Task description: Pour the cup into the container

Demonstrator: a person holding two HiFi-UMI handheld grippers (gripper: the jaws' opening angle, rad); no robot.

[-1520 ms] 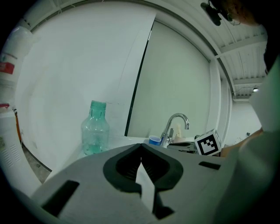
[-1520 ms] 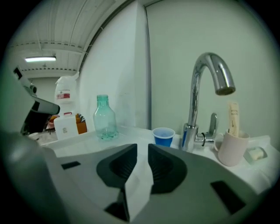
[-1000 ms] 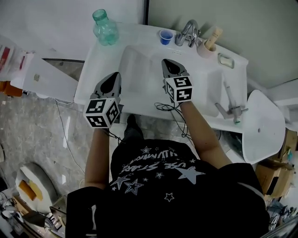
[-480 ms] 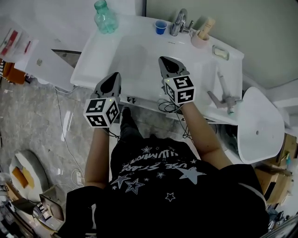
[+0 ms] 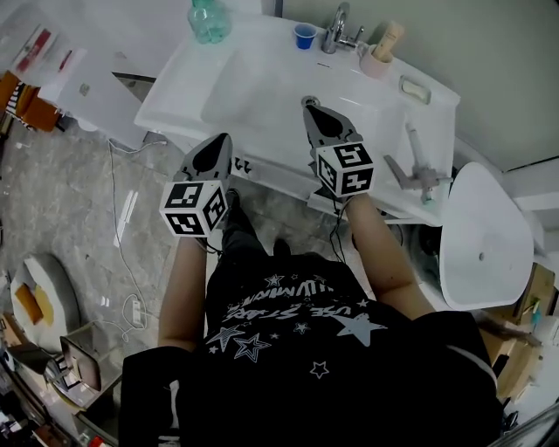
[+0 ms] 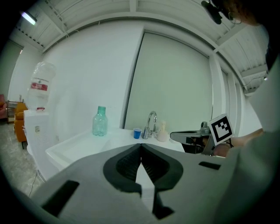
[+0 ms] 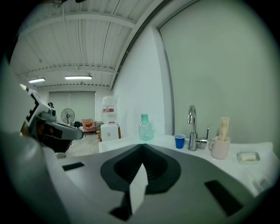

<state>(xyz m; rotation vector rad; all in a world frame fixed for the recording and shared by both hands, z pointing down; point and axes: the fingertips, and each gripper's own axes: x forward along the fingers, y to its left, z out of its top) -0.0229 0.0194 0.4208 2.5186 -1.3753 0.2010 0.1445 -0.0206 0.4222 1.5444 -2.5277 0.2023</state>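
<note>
Grey mottled floor [image 5: 61, 192]; white wall [image 6: 87, 65]; ceiling strip lights [image 7: 78, 78]; water dispenser [image 7: 109, 130].

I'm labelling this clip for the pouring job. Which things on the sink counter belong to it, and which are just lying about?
For the job:
- blue cup
- green bottle, probably the container to pour into

Just lying about:
- faucet
- mug with a tube standing in it
- soap dish

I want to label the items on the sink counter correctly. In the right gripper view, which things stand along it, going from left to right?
green bottle → blue cup → faucet → mug → soap dish
</note>
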